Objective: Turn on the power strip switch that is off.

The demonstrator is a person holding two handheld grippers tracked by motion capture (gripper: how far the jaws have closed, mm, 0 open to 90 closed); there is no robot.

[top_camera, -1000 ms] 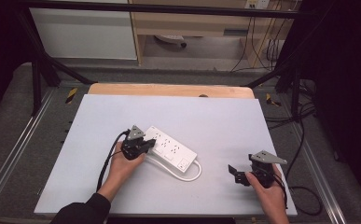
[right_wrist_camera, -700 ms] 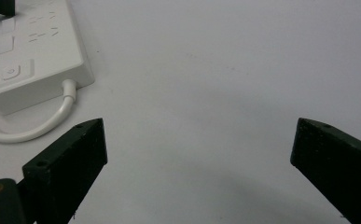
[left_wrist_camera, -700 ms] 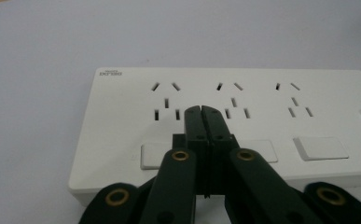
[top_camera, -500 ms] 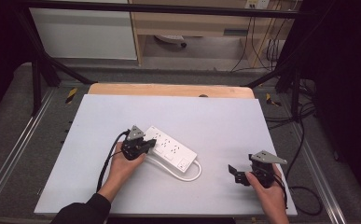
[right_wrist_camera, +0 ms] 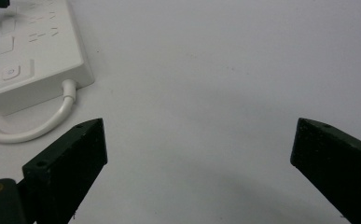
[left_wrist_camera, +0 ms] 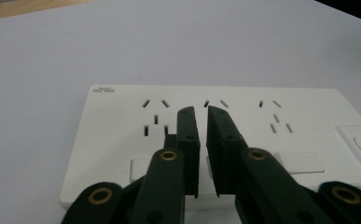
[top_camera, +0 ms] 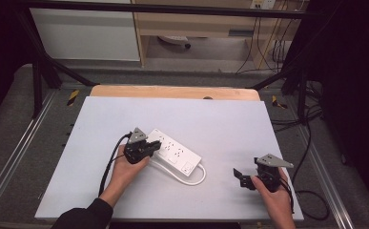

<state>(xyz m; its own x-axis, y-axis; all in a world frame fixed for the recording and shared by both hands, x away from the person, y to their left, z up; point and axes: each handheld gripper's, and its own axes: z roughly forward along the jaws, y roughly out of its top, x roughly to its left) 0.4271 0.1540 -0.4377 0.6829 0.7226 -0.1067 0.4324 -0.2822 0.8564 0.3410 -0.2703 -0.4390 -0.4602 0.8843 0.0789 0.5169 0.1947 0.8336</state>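
A white power strip (top_camera: 175, 152) lies flat on the white table (top_camera: 230, 119), its short white cord (top_camera: 197, 178) looping at its right end. My left gripper (top_camera: 154, 148) hovers over the strip's left end. In the left gripper view its jaws (left_wrist_camera: 200, 112) stand a narrow gap apart above the sockets of the strip (left_wrist_camera: 304, 112); they have just been opening, with nothing between them. My right gripper (top_camera: 240, 178) rests near the table's front right, open wide and empty. In the right gripper view (right_wrist_camera: 199, 140) the strip (right_wrist_camera: 33, 42) and its cord (right_wrist_camera: 43, 126) lie to its upper left.
A wooden strip (top_camera: 172, 91) borders the table's far edge. Black frame bars and metal rails run along both sides. Black cables (top_camera: 311, 143) hang off the right edge. A black cable (top_camera: 109, 164) trails from the left gripper toward the front.
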